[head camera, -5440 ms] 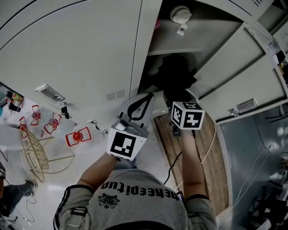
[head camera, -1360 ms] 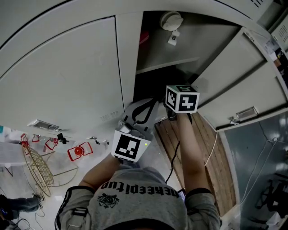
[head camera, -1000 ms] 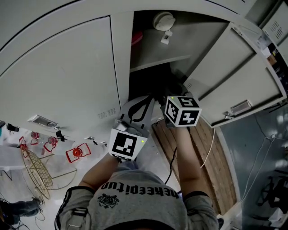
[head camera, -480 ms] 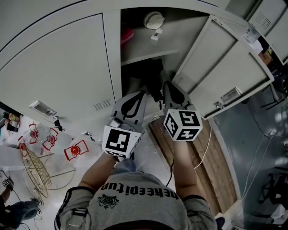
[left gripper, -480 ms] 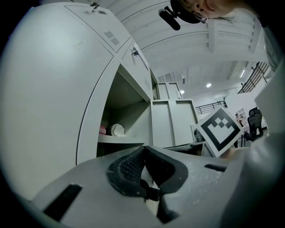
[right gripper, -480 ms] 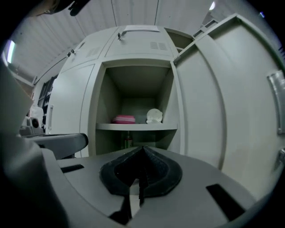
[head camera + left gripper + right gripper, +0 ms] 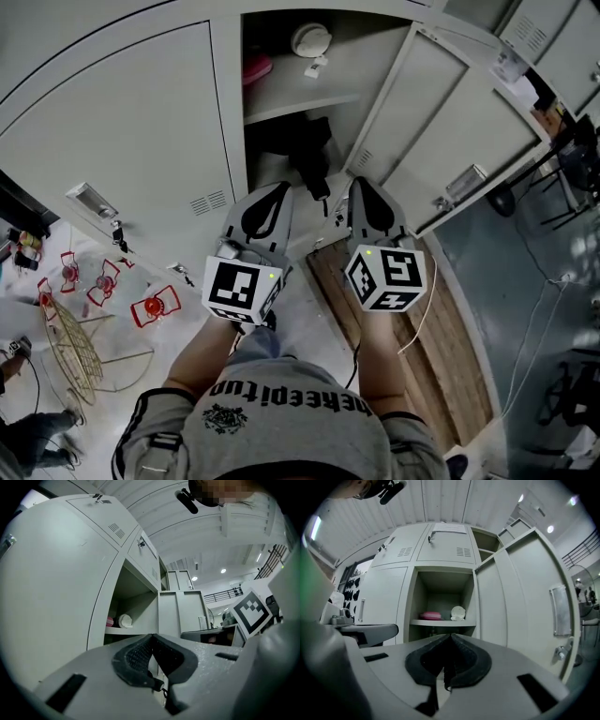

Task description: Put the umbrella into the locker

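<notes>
Left gripper and right gripper both have jaws pressed together, empty; the umbrella (a dark bundle) lies just ahead, between them, inside the open locker

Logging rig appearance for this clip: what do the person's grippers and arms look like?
The left gripper and right gripper are pale grey tapered shells with black ribbed pads. Each carries a white cube with black square markers. A dark cable and a white cable hang beside the right arm. The person wears a grey short-sleeved T-shirt with black print.
</notes>
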Demonstrator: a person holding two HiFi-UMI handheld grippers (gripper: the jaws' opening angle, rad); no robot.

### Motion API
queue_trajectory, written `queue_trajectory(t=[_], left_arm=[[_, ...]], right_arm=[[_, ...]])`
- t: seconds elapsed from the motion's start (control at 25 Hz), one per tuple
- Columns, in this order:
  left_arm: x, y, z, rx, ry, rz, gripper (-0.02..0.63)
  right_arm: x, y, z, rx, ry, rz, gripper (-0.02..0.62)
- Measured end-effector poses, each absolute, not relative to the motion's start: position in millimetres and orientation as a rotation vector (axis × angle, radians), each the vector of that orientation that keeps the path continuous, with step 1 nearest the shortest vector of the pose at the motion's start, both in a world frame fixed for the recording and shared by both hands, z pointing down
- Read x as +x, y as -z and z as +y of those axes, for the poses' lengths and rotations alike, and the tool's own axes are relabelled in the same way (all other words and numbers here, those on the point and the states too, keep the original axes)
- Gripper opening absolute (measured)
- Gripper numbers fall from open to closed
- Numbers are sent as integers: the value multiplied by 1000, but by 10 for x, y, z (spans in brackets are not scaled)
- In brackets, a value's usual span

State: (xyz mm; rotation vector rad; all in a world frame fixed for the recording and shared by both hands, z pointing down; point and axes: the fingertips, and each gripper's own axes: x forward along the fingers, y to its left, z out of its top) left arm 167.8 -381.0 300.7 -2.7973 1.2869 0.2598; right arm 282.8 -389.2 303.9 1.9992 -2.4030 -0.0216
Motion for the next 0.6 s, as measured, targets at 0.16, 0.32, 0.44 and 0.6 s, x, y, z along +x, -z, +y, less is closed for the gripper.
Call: queue_trajectory(t=[0.16, 0.32, 0.44, 0.6], left_arm=[[1677, -2964, -3693, -2788, -268, 1289, 5], [1661, -2935, -3602, -2781, -277, 1293, 5], [1655, -2920, -3520, -2779, -280, 1295, 5], [1663, -2899, -3413, -2778, -287, 1292, 5]], right_arm=[[2869, -2970, -3692, 2027, 56, -2391, 2], [2898, -2923, -3511, 2059, 83, -2390, 3], [2927, -2893, -3372, 2085, 102, -2383, 3], [2971, -2847, -3220, 2118, 126, -2386, 3]])
